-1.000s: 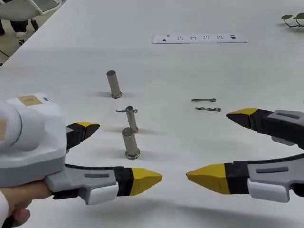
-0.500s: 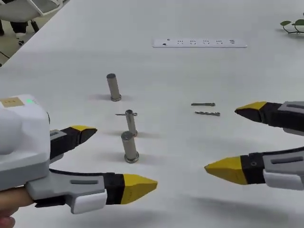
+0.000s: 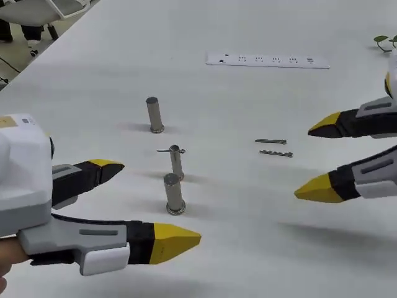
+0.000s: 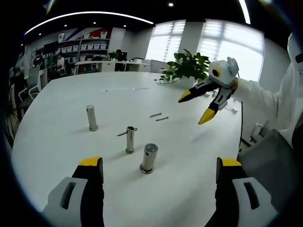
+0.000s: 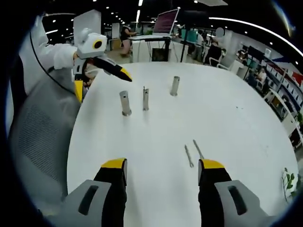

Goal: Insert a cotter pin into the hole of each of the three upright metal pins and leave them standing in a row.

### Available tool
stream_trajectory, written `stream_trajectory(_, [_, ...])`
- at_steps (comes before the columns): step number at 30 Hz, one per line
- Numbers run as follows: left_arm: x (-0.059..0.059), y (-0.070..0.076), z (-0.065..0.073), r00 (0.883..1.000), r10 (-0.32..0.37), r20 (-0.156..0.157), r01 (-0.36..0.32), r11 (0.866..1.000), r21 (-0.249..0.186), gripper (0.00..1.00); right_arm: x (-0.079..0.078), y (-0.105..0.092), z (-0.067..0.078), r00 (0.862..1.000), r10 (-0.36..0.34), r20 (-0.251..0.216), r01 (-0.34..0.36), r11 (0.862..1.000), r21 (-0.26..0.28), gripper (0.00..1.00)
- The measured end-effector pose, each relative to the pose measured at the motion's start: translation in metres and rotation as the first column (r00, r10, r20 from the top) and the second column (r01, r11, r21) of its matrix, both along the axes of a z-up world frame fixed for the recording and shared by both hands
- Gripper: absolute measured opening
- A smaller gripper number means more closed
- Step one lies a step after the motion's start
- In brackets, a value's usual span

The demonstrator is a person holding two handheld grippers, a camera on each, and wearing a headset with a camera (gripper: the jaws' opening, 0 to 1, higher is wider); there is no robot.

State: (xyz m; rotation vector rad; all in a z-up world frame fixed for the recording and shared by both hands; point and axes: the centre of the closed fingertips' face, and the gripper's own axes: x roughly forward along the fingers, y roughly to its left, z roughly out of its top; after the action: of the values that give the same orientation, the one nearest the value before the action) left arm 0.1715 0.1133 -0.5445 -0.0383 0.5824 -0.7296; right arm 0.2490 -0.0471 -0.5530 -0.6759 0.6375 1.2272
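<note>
**Steel pins stood in a row on white table (image 3: 248, 99), one of three fitted**

Three upright metal pins stood in a line near the middle of the table in the head view: the far pin (image 3: 154, 115), the middle pin (image 3: 177, 162) and the near pin (image 3: 174, 194), each apart from the next. A cotter pin (image 3: 166, 150) sat crosswise through the top of the middle pin, its end sticking out to the left. The far and near pins carried none.

One loose cotter pin (image 3: 270, 141) and a second loose cotter pin (image 3: 276, 153) lay flat, close together and nearly parallel, well to the right of the row.

The left claw (image 3: 159, 202) hung at the lower left with its yellow-tipped jaws spread wide and nothing between them. In the left gripper view the row stood ahead of it, untouched. The right claw (image 3: 303, 162) hung at the right edge, jaws likewise wide apart and empty, near the two loose cotter pins but clear of them.

A power strip (image 3: 267, 60) lay flat farther back on the table.
</note>
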Motion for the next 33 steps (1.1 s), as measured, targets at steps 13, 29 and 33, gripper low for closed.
stream_trajectory(13, [-0.001,-0.008,0.012,0.998,-0.034,0.052,0.035,0.999,-0.018,0.99,0.028,0.008,-0.026,0.993,0.091,-0.069,-0.099,0.987,-0.127,0.28])
stream_trajectory(29, [0.000,-0.004,0.015,0.998,-0.027,0.055,0.028,0.999,-0.018,0.99,0.052,0.011,-0.055,0.989,0.103,-0.109,-0.127,0.962,-0.243,0.13])
stream_trajectory(33, [-0.002,-0.006,0.016,0.998,-0.032,0.048,0.034,0.999,-0.029,0.99,0.054,0.012,-0.058,0.987,0.112,-0.116,-0.139,0.955,-0.263,0.08])
